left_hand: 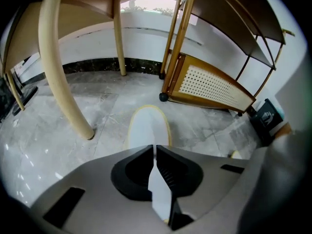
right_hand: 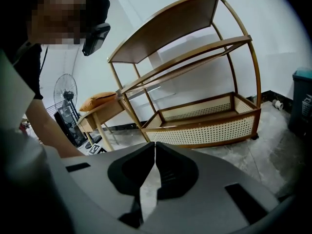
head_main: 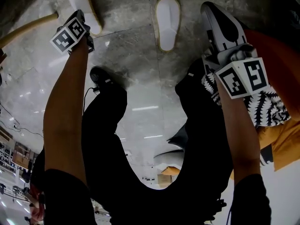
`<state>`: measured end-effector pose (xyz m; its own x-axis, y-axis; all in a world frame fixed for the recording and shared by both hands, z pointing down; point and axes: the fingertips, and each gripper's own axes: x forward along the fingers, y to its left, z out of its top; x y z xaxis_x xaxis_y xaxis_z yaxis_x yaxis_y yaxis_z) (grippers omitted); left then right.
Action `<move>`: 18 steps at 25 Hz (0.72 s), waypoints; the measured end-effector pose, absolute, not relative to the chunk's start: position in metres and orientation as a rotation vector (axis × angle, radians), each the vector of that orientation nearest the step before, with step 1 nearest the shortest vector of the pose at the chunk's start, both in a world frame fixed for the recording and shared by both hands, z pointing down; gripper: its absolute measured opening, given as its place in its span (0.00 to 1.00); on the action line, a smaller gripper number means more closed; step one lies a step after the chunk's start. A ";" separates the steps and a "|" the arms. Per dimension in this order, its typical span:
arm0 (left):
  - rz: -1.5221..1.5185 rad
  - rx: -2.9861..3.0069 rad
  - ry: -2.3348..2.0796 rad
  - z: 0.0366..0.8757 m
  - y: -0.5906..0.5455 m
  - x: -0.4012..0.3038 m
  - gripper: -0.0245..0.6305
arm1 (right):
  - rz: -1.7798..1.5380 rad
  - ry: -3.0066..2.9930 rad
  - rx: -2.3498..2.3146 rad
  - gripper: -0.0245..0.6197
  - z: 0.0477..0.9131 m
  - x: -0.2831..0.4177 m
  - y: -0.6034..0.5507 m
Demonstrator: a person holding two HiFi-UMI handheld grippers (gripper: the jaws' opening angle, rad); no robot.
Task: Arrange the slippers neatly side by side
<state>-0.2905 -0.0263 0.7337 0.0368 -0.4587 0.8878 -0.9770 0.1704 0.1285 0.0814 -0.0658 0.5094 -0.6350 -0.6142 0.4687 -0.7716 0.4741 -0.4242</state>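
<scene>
Two white slippers with pale yellow rims lie on the grey stone floor. The left slipper [head_main: 84,6] shows in the left gripper view [left_hand: 148,126], running in under the jaws. My left gripper [head_main: 83,20] sits at its near end, and the jaws [left_hand: 155,147] are closed with a thin strip of the slipper between the pads. The other slipper [head_main: 168,21] lies alone further right, toe pointing away. My right gripper [head_main: 207,7] is held up off the floor on the right, shut with nothing in it [right_hand: 155,144], facing a shelf rack.
A curved beige table leg [left_hand: 66,82] stands just left of the held slipper. A wooden rack with a cane-woven base [left_hand: 209,84] is behind it. The person's black shoe [head_main: 101,74] is near the floor's middle. A patterned cloth and orange cushion [head_main: 269,107] are at right.
</scene>
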 end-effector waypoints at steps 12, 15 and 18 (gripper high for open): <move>0.581 1.385 -1.408 0.699 0.056 -0.161 0.08 | 0.962 -2.449 1.178 0.09 0.460 0.103 -0.041; 0.575 1.369 -1.382 0.705 0.075 -0.133 0.08 | 0.994 -2.433 1.172 0.09 0.460 0.113 -0.029; 0.576 1.390 -1.344 0.720 0.087 -0.105 0.08 | 1.036 -2.404 1.185 0.09 0.466 0.124 -0.021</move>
